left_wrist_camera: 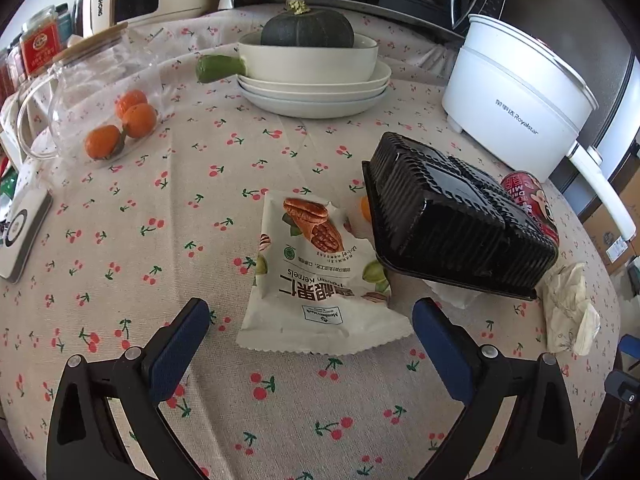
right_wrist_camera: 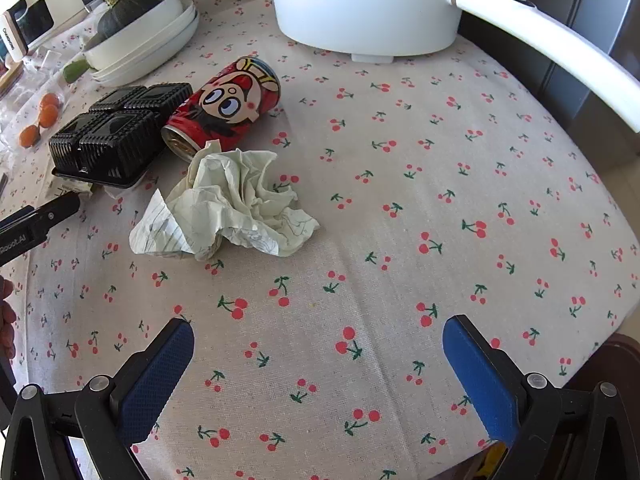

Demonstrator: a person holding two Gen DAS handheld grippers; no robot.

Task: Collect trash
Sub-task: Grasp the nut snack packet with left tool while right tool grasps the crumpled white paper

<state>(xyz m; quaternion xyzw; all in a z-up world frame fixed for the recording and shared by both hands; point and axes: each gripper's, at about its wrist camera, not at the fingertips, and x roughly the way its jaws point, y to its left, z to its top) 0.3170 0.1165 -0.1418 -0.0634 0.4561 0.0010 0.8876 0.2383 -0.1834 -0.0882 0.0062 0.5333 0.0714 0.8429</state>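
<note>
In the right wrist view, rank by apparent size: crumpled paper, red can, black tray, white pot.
1. white pot, largest even though cropped by the frame
2. crumpled paper
3. black tray and red can look close; the tray seems slightly bigger, but distance differs, so unsure.

Bare cloth point(right_wrist_camera: 400, 240) beside crumpled paper point(right_wrist_camera: 232, 204)

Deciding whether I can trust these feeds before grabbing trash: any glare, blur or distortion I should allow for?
Left wrist: strong fisheye bending, dark corners; window glare on the black plastic tray; pecan packet sharp, print readable. Right wrist: even daylight, soft shadows; crumpled paper and red can crisp; white pot bright, slightly washed out, its handle curved by the lens.
</note>
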